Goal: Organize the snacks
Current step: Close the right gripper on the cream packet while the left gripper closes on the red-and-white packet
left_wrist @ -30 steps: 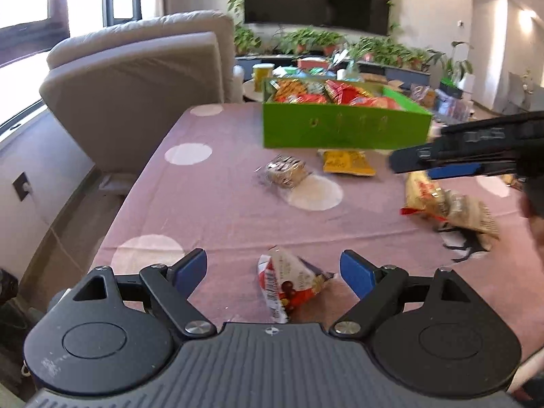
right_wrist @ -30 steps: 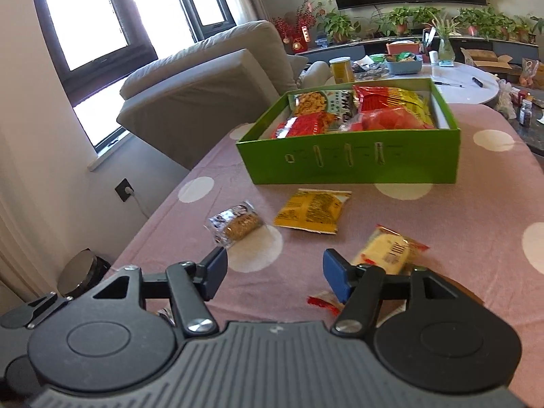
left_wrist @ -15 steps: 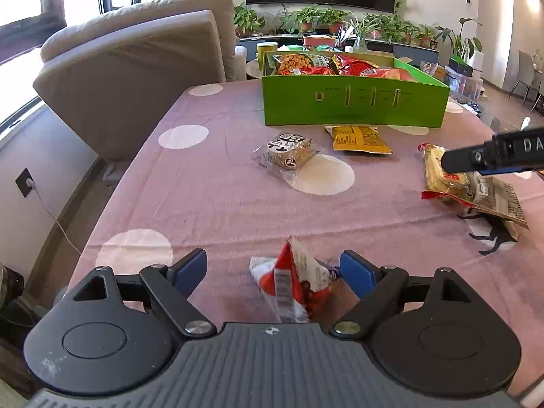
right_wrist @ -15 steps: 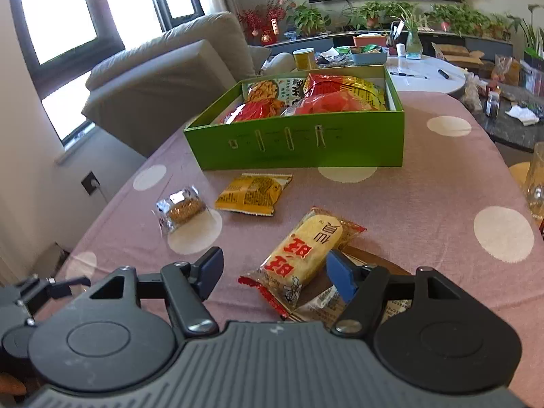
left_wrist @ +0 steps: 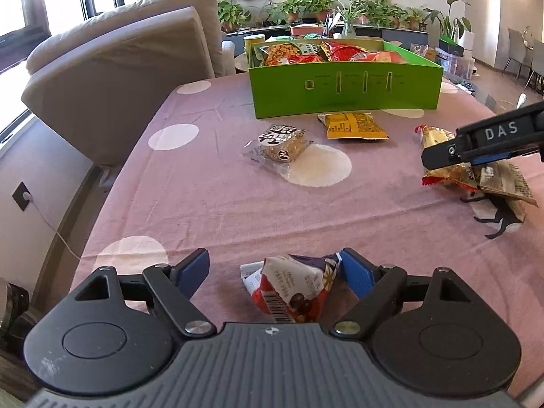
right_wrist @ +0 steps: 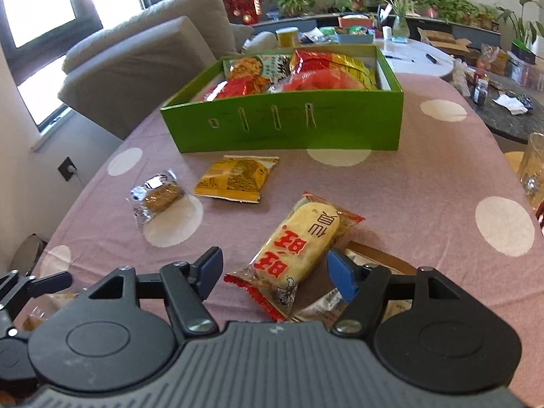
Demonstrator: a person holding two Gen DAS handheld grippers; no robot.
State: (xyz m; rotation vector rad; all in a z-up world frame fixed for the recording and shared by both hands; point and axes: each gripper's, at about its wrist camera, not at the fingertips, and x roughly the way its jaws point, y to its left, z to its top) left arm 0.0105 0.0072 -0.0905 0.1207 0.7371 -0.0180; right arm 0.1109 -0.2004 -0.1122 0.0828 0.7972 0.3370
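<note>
A red and white chocolate snack packet lies on the pink dotted tablecloth between the fingers of my left gripper. Its jaws are closing; the right pad touches the packet's corner, the left pad stands apart. My right gripper is open over a yellow rice cracker packet, which rests on a brown packet. The green box holding several snack bags stands at the far side. A yellow packet and a clear-wrapped cookie lie in front of it.
A beige sofa runs along the table's left edge. A glass stands at the table's right edge. Behind the box is a cluttered round table. One right gripper finger reaches in from the right in the left wrist view.
My left gripper has sunk closer around the chocolate packet. My right gripper has tipped down and opened wider; the rice cracker packet now lies between its fingers.
</note>
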